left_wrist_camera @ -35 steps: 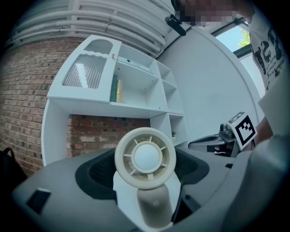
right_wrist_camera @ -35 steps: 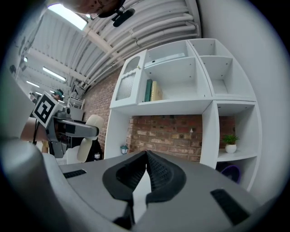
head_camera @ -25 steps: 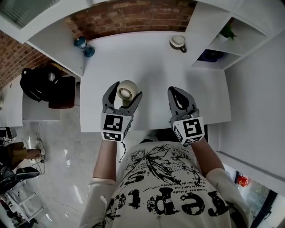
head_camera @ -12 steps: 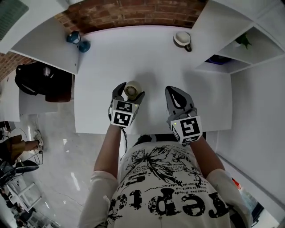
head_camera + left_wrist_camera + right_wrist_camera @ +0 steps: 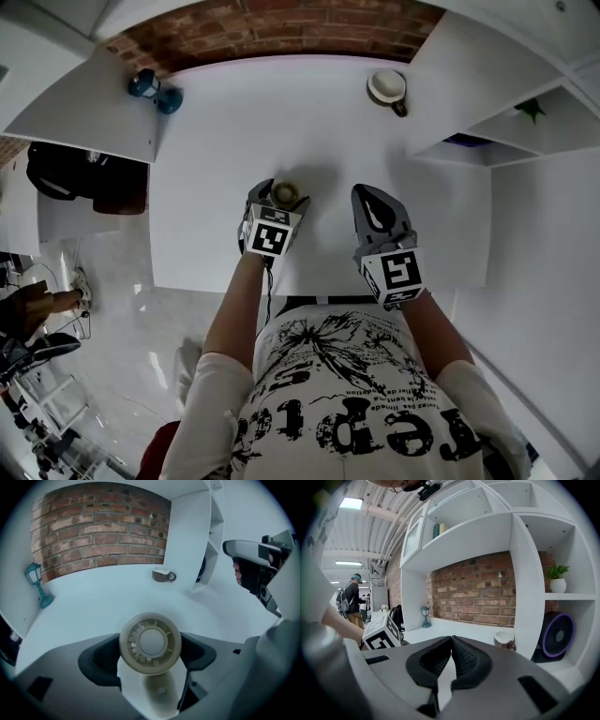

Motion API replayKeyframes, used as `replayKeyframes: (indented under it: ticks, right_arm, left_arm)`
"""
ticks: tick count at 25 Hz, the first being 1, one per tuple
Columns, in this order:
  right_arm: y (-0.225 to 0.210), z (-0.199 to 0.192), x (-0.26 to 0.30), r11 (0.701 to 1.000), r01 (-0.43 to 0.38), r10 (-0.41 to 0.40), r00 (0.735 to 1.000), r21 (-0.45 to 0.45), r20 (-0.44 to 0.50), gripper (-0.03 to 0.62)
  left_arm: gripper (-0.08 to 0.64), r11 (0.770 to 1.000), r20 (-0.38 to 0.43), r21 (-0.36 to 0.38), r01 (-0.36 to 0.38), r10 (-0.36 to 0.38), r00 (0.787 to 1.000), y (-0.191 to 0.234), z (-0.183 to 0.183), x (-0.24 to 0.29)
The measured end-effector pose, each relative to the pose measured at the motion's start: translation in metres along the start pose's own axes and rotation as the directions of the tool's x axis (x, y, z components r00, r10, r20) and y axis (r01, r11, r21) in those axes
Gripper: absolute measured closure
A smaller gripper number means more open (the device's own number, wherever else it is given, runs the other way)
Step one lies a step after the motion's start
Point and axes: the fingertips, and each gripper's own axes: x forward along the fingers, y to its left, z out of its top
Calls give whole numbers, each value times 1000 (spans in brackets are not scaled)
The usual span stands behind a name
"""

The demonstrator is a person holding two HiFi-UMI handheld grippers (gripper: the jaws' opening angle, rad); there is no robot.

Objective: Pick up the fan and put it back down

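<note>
Head view — left claw (image 5: 280, 195) grips fan (image 5: 286, 193).

Large black letters run across the white shirt (image 5: 347, 422); only "rep" reads clearly, the rest is unsure. Black-and-white square code markers stand on the left cube (image 5: 272, 238) and the right cube (image 5: 394, 273).

The head view looks steeply down on the surface (image 5: 234, 112). The left gripper view rides low behind the left tongs (image 5: 151, 645), facing the far brick wall (image 5: 103, 531). The right gripper view, behind the right tongs (image 5: 451, 644), faces the same wall. All share the mug (image 5: 384, 86).
</note>
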Motion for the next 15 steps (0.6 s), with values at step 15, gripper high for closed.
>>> replayKeyframes:
  ticks: [15]
  right_arm:
    - [-25,-15,1,1000,15,-14,999,18,-39,578]
  left_arm:
    - [176,995,-72,-97,-36,29,997,2,-11,25]
